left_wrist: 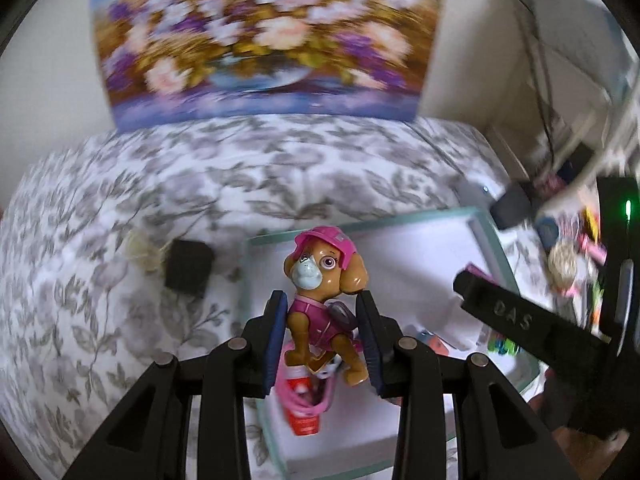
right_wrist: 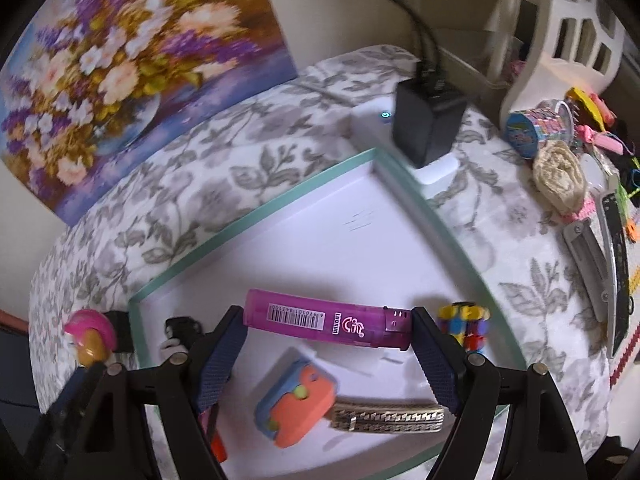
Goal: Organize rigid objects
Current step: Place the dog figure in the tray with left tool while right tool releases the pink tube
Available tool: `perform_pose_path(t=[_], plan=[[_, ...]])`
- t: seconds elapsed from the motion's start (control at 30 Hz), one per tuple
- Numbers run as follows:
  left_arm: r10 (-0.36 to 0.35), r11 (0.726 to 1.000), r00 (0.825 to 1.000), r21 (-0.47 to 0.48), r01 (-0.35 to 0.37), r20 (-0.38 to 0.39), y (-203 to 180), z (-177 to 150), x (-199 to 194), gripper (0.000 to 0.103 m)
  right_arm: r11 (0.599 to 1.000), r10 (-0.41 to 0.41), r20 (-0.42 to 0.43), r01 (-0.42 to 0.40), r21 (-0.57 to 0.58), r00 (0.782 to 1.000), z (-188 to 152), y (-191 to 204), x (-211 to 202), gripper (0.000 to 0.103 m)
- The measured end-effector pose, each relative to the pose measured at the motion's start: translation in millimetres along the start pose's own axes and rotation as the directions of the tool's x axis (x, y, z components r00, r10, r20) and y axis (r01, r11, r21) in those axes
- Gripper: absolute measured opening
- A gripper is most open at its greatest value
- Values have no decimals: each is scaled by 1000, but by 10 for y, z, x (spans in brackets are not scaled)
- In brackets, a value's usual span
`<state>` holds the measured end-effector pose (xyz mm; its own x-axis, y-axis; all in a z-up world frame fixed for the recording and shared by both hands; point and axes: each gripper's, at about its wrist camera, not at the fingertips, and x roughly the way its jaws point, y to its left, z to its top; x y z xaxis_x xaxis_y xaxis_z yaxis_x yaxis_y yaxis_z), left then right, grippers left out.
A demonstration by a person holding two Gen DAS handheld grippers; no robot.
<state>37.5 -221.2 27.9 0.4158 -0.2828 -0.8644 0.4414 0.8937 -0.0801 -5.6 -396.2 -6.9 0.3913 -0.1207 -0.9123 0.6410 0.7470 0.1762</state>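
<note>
Worktop under grey leaf-print white cloth (left_wrist: 168, 184), blurred flower painting (left_wrist: 264, 36) leaning on wall behind. Shallow white tray with mint-green rim (right_wrist: 256, 210) holds orange-and-blue toy (right_wrist: 298, 402), gold chain-link band (right_wrist: 390, 420), multicoloured block toy (right_wrist: 464, 322) near right rim. Left gripper (left_wrist: 324, 332) jaws closed on brown pup figure in pink helmet (left_wrist: 324, 284), above tray. Right gripper (right_wrist: 326, 354) jaws clamp translucent purple lighter (right_wrist: 328, 324) by its ends, over tray. Clutter at right edge blurred
</note>
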Motion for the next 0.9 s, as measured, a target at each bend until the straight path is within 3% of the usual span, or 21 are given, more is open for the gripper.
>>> perform_pose_path(t=[0.23, 0.6, 0.9], plan=[[25, 993, 999, 117, -23, -19, -424, 43, 244, 37, 999, -12, 16, 11, 41, 1000, 107, -205, 6, 84], [32, 989, 998, 147, -25, -46, -580, 45, 530, 37, 999, -31, 0, 31, 44, 1000, 194, -318, 155, 84], [51, 987, 997, 156, -43, -51, -553, 6, 533, 37, 998, -40, -27, 41, 37, 999, 156, -317, 215, 84]])
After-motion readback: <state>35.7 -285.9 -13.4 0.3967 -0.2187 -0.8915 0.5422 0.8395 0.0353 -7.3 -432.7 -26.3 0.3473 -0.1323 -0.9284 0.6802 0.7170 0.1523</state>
